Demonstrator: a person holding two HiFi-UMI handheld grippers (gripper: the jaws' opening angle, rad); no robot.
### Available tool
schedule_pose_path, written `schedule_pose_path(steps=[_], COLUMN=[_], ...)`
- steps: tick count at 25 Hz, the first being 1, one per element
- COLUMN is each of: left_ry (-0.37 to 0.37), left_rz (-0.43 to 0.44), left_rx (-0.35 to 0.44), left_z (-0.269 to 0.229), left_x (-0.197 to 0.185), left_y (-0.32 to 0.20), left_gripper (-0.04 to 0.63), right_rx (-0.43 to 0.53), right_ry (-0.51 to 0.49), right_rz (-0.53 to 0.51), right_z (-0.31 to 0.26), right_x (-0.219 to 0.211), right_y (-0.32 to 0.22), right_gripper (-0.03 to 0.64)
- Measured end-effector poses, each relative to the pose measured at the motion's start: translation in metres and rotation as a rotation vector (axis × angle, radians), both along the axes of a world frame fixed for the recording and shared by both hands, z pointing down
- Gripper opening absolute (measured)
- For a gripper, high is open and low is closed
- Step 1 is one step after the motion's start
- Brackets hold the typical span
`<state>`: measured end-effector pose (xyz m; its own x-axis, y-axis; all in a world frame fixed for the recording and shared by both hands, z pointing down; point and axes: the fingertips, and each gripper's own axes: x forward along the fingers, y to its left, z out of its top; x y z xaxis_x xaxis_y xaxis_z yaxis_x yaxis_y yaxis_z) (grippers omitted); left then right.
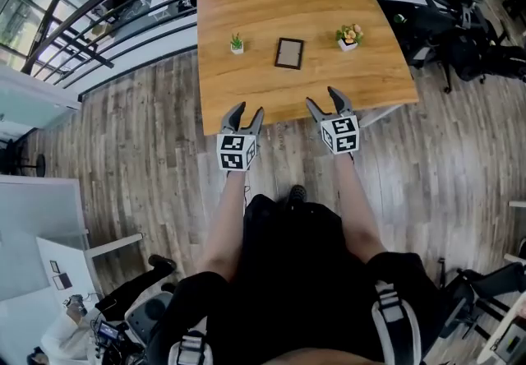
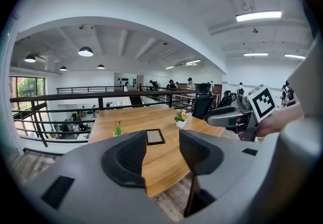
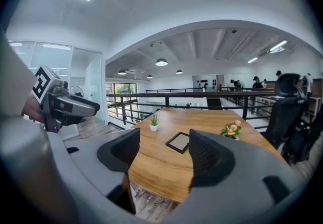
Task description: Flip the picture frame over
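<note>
A small dark-rimmed picture frame (image 1: pixel 289 53) lies flat in the middle of the wooden table (image 1: pixel 246 92). It also shows in the left gripper view as the frame (image 2: pixel 155 136) and in the right gripper view as the frame (image 3: pixel 179 141). My left gripper (image 1: pixel 246 113) hangs open at the table's near edge, well short of the frame, nothing between its jaws. My right gripper (image 1: pixel 323 100) is open too, level with the near edge, empty. Between the left gripper's pads (image 2: pixel 132 155) and the right gripper's pads (image 3: pixel 204 155) only the tabletop shows.
A small green plant in a white pot (image 1: pixel 237 44) stands left of the frame. A white pot of orange flowers (image 1: pixel 348 36) stands right of it. A black railing (image 1: pixel 123 14) runs behind the table; office chairs (image 1: pixel 460 34) stand at the right. Wooden floor lies below me.
</note>
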<state>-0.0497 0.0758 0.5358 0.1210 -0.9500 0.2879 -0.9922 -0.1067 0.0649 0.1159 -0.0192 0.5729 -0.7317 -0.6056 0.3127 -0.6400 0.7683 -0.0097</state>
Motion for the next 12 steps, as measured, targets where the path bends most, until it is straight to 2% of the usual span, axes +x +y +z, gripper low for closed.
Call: schedule_pose_path(steps=[12], left_ry=[-0.004], left_rz=[0.023], left_rx=[-0.006], left_z=[0.003], left_x=[0.011], left_y=[-0.021], left_gripper=[0.218], right_rx=[-0.012], right_ry=[-0.008], right_rz=[0.023], right_z=[0.006], right_x=[0.012], right_y=[-0.015], right_gripper=[0.293])
